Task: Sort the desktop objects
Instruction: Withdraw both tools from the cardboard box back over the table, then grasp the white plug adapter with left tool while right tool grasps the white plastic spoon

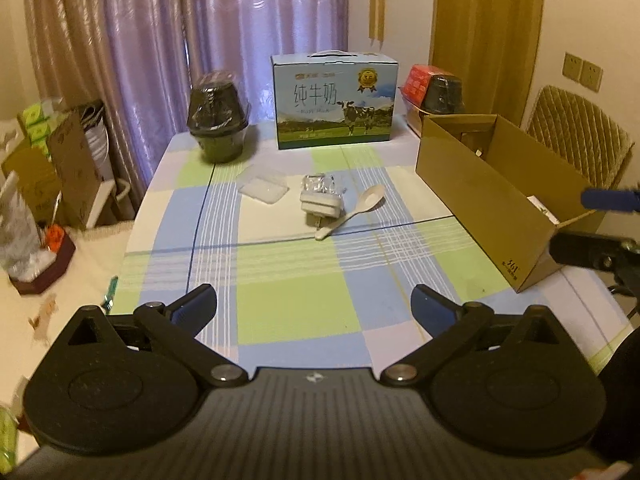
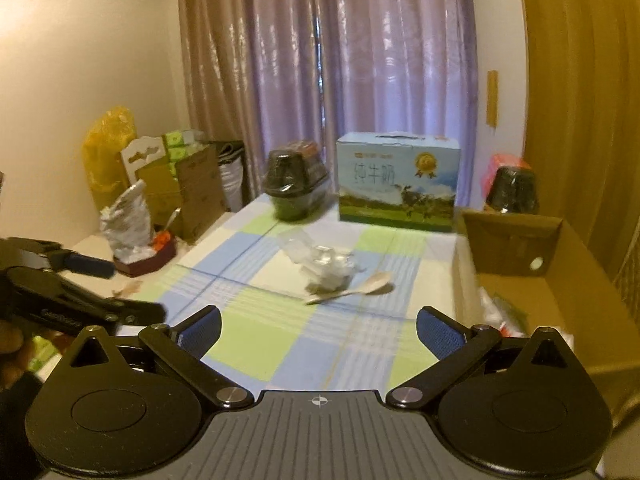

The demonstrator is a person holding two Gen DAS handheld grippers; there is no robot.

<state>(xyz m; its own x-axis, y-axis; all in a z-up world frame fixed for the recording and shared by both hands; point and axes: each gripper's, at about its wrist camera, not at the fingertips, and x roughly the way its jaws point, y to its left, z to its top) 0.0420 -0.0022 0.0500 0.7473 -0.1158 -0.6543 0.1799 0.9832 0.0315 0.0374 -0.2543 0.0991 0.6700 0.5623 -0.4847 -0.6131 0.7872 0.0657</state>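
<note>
The box [image 1: 496,196], open-topped cardboard, stands on the table [image 1: 288,304] at about two o'clock from the left gripper [image 1: 314,306] and hard at three o'clock of the right gripper [image 2: 318,326]; its long axis runs front to back along the table's right edge; the milk carton [image 1: 334,102] stands behind at twelve. The loose things lie mid-table, dead ahead of both grippers and well apart from them: a clear lid [image 1: 262,188] at eleven, a white adapter [image 1: 320,196] at twelve, a spoon [image 1: 352,210] touching it, handle pointing near-left, bowl far-right. Both pairs of jaws are spread wide and hold nothing; my judgement is the right gripper, nearer the box, suits the spoon best.
</note>
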